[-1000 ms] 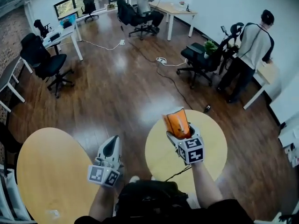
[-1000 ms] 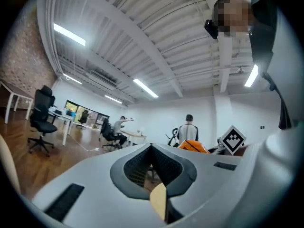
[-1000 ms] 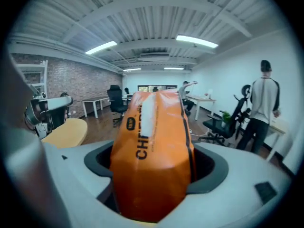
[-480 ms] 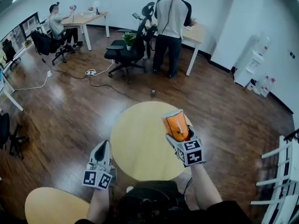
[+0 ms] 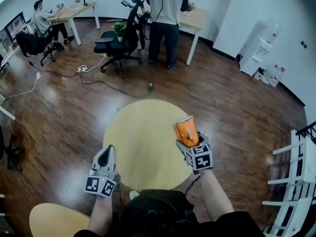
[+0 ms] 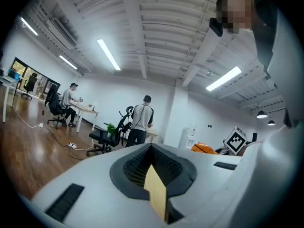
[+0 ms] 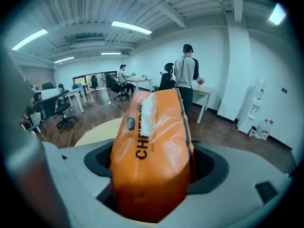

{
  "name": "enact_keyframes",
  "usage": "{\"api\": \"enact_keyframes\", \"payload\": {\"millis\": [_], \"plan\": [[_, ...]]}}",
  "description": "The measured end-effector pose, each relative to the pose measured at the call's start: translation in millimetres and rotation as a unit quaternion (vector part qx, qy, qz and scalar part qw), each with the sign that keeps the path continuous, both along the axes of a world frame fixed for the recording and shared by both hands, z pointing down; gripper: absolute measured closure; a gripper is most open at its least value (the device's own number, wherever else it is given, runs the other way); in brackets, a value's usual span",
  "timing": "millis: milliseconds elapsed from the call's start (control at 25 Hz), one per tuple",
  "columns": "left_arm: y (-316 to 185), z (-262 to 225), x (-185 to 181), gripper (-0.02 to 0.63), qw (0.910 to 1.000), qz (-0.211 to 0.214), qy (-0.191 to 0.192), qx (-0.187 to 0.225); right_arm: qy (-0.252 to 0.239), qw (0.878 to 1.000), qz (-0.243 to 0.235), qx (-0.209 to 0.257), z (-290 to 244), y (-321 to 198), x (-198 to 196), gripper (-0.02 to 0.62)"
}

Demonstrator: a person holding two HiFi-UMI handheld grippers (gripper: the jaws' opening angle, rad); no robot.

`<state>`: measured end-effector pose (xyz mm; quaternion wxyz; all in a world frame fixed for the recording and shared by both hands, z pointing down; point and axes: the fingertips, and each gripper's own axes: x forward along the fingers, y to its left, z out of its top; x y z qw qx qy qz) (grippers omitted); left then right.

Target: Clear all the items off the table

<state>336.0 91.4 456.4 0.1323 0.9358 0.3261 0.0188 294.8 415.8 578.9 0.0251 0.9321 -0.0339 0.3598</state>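
My right gripper (image 5: pixel 188 135) is shut on an orange snack bag (image 5: pixel 185 129), held upright above the right part of the round yellow table (image 5: pixel 140 137). In the right gripper view the orange snack bag (image 7: pixel 151 141) fills the space between the jaws of the right gripper (image 7: pixel 153 186), its top sticking out past them. Over the table's near left edge my left gripper (image 5: pixel 105 155) has its jaws together with nothing in them. The left gripper view shows the left gripper (image 6: pixel 153 174) shut, with only a thin tan strip at the seam. No item shows on the tabletop.
A person (image 5: pixel 165 11) stands at a desk at the back, beside a black office chair (image 5: pixel 116 43). Another person (image 5: pixel 43 15) sits far left. A cable (image 5: pixel 98 82) runs across the wood floor. A white rack (image 5: pixel 291 181) is at the right, a second round table (image 5: pixel 52 221) bottom left.
The view has swung round the room, and the round table has come from the right to lie between both grippers. The right gripper has kept the bag throughout; the left has stayed shut.
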Motion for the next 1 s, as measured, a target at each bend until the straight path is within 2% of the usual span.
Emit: {"api": "enact_keyframes", "payload": {"millis": [120,320,560,680,880,1000], "plan": [[19.7,23.4,11.9,0.606,0.9994,0.002,-0.026,0.022,-0.026,1.000,-0.005,0.005,22.2,10.6,7.4,0.169],[41.1,66.8,22.5,0.606,0.9976,-0.004,-0.060,0.036,-0.068,0.997,-0.019,0.010,77.8,19.3,15.3,0.169],[50.0,98.9,32.9,0.606,0.9902,-0.018,-0.126,0.057,-0.119,0.993,-0.020,0.013,116.7,19.9,22.3,0.167],[55.9,106.9,39.9,0.606,0.9883,-0.025,-0.138,0.061,-0.130,0.991,-0.020,0.009,129.9,22.6,32.9,0.164],[46.5,111.0,36.4,0.606,0.9854,-0.034,-0.153,0.066,-0.155,0.988,-0.010,0.003,150.6,18.8,29.5,0.161],[46.2,107.7,40.6,0.606,0.9847,-0.032,-0.156,0.072,-0.147,0.989,-0.008,0.003,148.7,17.5,33.7,0.155]]}}
